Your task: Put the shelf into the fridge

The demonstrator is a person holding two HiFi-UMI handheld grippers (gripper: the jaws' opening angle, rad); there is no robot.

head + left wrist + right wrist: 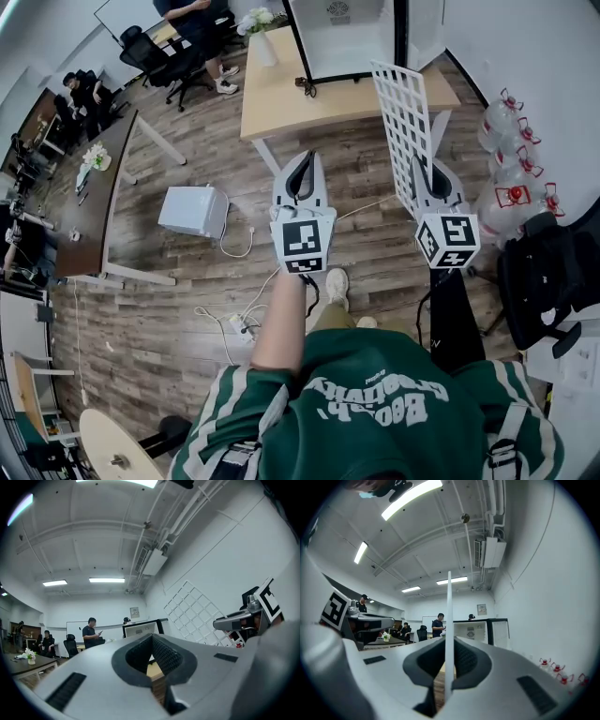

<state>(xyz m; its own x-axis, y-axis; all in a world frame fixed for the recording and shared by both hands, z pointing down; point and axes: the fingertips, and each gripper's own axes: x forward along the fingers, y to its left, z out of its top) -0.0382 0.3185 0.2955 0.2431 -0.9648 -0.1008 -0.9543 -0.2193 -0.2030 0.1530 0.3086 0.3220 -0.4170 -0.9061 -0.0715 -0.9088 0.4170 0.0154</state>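
Wood flooring (187,309) fills my head view; at upper centre the fridge (342,33) sits on a table (281,98). My right gripper (429,178) clamps the upright shelf (405,112), right of centre; my left gripper (302,164) is closed, empty.

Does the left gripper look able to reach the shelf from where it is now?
Probably yes. The left gripper is empty and shut, beside the right gripper, which clamps the upright shelf. Only open air shows between them. Its jaws would have to open first.
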